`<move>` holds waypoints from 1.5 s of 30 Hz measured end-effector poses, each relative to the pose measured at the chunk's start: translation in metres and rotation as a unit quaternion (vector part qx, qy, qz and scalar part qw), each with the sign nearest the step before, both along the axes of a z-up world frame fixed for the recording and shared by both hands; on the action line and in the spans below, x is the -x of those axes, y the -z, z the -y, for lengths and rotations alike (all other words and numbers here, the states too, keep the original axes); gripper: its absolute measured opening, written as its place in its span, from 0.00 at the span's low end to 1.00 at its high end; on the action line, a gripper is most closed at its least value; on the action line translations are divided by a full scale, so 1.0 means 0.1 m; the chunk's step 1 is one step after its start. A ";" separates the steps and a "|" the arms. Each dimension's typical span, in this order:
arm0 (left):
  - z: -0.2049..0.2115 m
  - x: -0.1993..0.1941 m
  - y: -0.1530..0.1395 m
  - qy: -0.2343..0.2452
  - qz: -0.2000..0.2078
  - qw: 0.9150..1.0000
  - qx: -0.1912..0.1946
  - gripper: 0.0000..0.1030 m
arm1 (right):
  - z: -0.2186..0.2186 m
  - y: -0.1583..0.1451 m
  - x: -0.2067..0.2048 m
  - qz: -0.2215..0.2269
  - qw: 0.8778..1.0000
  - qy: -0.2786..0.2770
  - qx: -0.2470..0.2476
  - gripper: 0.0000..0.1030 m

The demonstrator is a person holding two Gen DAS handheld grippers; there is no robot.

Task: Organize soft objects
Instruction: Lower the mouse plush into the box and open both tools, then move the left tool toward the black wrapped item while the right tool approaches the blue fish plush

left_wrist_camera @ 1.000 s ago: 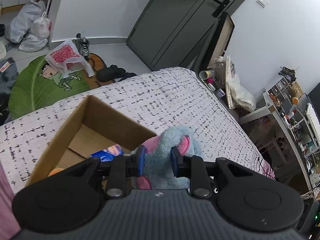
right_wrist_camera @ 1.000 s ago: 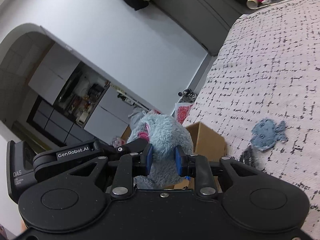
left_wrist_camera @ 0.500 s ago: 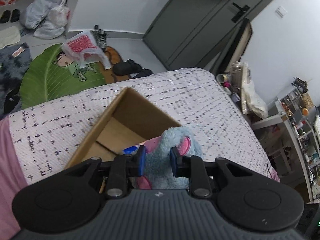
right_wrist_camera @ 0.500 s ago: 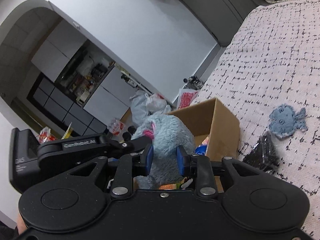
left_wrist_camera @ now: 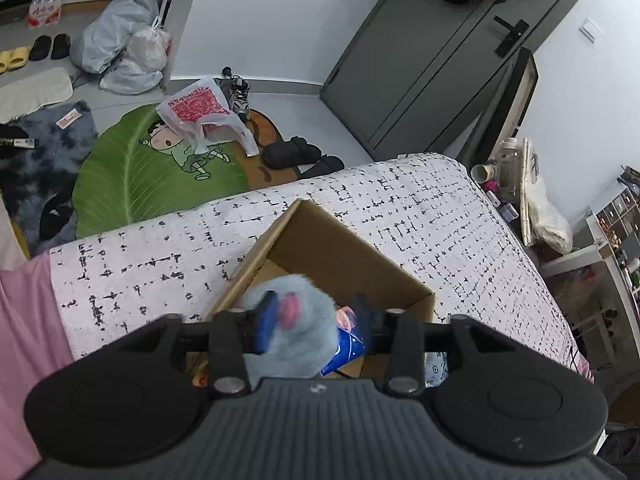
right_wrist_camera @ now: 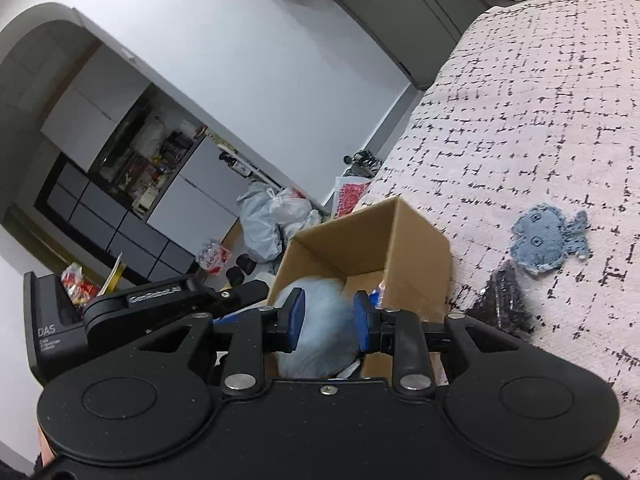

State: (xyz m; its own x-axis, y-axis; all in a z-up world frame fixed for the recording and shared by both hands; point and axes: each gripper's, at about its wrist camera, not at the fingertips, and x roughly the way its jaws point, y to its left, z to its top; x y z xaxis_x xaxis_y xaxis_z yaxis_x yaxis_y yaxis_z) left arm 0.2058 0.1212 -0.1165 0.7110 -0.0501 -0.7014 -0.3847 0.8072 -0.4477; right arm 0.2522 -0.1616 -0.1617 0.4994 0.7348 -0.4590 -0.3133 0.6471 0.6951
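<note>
Left wrist view: left gripper (left_wrist_camera: 316, 322) spread wide, plush toy (left_wrist_camera: 294, 330) loose between pads, over the open box (left_wrist_camera: 352, 256). Right gripper (right_wrist_camera: 329, 320) also parted, toy (right_wrist_camera: 324, 332) directly ahead, dropping into box (right_wrist_camera: 416, 248).

Bed (left_wrist_camera: 420, 216), covered by a white spread with a broken black grid pattern; a pink sheet (left_wrist_camera: 24, 320) shows along its near left edge in the left wrist view. An open cardboard box (left_wrist_camera: 340, 248) stands directly on the spread, near the foot corner of the bed. In the right wrist view, a flat blue fabric fish (right_wrist_camera: 550, 242) lies on the spread to the right of the box, apart from it. A dark, glossy bundle (right_wrist_camera: 506, 300), possibly a wrapped or bagged item, lies between the fish and the box, just below the fish.
</note>
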 end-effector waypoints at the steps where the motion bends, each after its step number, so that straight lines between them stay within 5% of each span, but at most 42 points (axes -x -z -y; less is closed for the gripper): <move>1: 0.02 0.00 -0.02 0.000 0.000 1.000 -0.006 0.49 | 0.01 0.00 -0.01 -0.004 1.000 0.004 0.001 0.33; 4: 0.09 -0.01 -0.09 0.004 0.006 1.000 -0.023 0.54 | 0.08 0.00 -0.03 -0.016 1.000 0.021 0.006 0.51; 9: 0.21 0.00 -0.19 0.017 0.011 0.999 -0.034 0.71 | 0.19 -0.09 -0.03 -0.020 0.999 0.036 0.010 0.56; 20: 0.50 0.07 -0.34 0.036 0.010 0.998 -0.060 0.76 | 0.43 -0.18 -0.02 -0.043 0.994 0.086 0.053 0.90; 28: 0.72 0.09 -0.45 0.052 0.008 0.996 -0.068 0.76 | 0.58 -0.34 0.05 -0.033 0.990 0.108 0.083 0.94; 45: 1.30 0.16 -0.60 0.085 0.007 0.992 -0.096 0.76 | 1.18 -0.56 0.22 -0.021 0.988 0.139 0.059 0.94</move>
State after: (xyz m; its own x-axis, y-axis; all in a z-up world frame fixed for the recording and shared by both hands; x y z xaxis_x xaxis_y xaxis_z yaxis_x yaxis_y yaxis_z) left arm 0.1901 -0.0093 -0.0561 0.7139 -0.0362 -0.6994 -0.2308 0.9307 -0.2837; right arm 0.2303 -0.2798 -0.1055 0.6527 0.5119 -0.5585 -0.0847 0.7819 0.6176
